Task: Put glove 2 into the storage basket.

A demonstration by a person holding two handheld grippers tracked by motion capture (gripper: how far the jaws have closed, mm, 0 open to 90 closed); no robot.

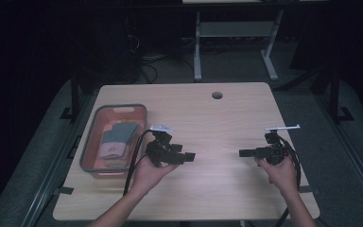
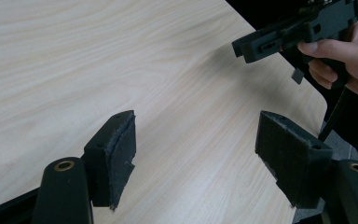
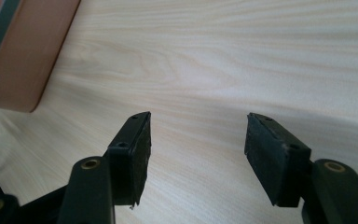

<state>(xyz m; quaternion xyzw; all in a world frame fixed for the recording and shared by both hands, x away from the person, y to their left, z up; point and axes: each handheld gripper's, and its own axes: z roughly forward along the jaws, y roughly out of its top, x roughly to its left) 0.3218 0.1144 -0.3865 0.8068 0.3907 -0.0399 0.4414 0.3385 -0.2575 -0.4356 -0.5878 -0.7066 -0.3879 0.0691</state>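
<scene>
Above the bare middle of the wooden table (image 1: pixel 217 132), the left gripper (image 1: pixel 189 157) and the right gripper (image 1: pixel 244 152) point at each other, well apart, each in one of the person's hands. Both have their jaws spread with nothing between the pads, only tabletop beyond. A pink bin (image 1: pixel 90 142) sits at the table's left edge, just beside the left gripper, holding folded grey and pink cloth (image 1: pixel 116 139).

Pale matt wood-grain table (image 1: pixel 227 123) – smooth; translucent reddish plastic bin (image 1: pixel 89 142); grey and pink cloth (image 1: pixel 116 139) inside
</scene>
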